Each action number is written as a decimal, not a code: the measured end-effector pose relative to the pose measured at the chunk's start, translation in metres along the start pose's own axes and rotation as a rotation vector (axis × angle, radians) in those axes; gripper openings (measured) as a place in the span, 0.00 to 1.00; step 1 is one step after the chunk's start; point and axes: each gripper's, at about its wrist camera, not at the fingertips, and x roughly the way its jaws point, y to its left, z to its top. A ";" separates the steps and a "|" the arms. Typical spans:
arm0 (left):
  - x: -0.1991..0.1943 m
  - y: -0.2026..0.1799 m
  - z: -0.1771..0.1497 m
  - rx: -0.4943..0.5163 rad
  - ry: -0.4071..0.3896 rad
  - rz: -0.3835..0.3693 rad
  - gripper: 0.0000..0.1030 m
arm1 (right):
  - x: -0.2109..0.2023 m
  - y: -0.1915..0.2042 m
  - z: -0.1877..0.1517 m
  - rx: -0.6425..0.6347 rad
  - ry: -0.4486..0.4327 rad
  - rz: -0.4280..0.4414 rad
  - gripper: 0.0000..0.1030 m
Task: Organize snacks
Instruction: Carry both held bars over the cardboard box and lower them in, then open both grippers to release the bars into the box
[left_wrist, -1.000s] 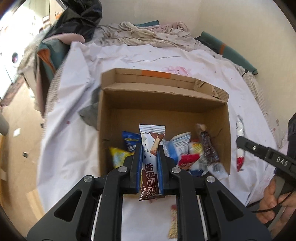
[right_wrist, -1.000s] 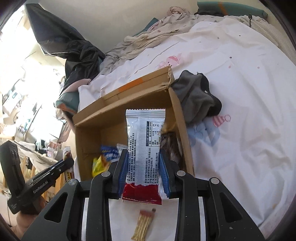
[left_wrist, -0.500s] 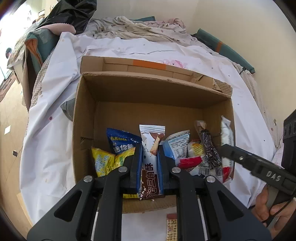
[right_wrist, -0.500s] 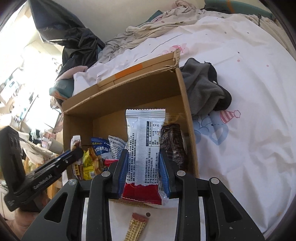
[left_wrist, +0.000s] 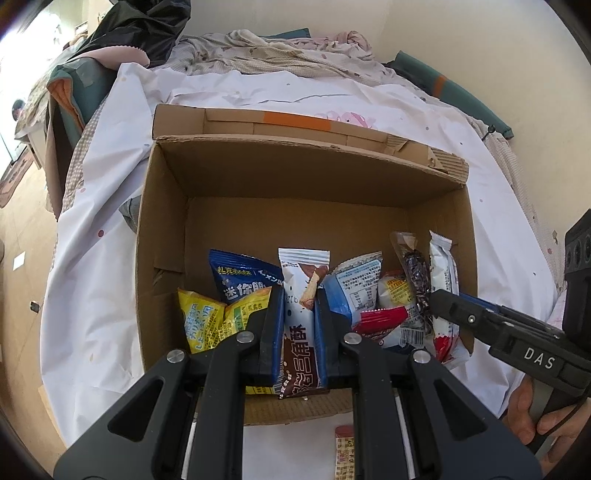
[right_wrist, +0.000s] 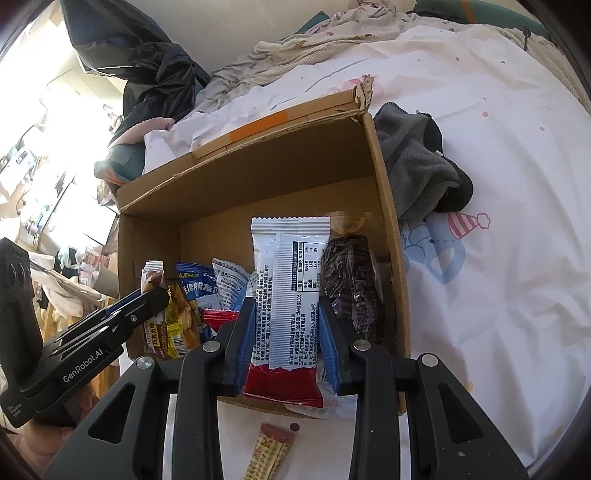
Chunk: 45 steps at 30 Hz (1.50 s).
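Note:
An open cardboard box (left_wrist: 258, 177) (right_wrist: 258, 162) stands on a bed and holds several snack packs. My left gripper (left_wrist: 299, 314) is shut on a white-and-brown wafer pack (left_wrist: 301, 295), held over the box's near side. My right gripper (right_wrist: 284, 317) is shut on a white-and-red snack pack (right_wrist: 290, 295), held over the box's right side next to a dark brown pack (right_wrist: 351, 288). In the left wrist view the right gripper (left_wrist: 443, 299) shows with its white pack (left_wrist: 443, 266). In the right wrist view the left gripper (right_wrist: 147, 299) shows with its pack (right_wrist: 153, 273).
A small yellow stick pack (left_wrist: 343, 450) (right_wrist: 269, 454) lies on the white sheet (left_wrist: 96, 295) in front of the box. A grey-black garment (right_wrist: 417, 162) lies right of the box. Crumpled bedding (left_wrist: 277, 51) and a black bag (right_wrist: 140, 55) lie behind.
Both grippers have moved forward and down with their packs, from in front of the box to over its open top. The box now looks larger and closer.

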 end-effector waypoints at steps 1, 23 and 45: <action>-0.001 0.000 0.000 -0.003 -0.004 0.000 0.12 | 0.001 0.000 0.000 0.001 0.002 0.001 0.34; -0.008 -0.008 0.001 0.029 -0.020 0.021 0.53 | -0.007 -0.001 0.002 0.060 -0.025 0.080 0.70; -0.030 -0.010 -0.005 0.048 -0.083 0.040 0.74 | -0.018 -0.003 0.002 0.110 -0.049 0.086 0.72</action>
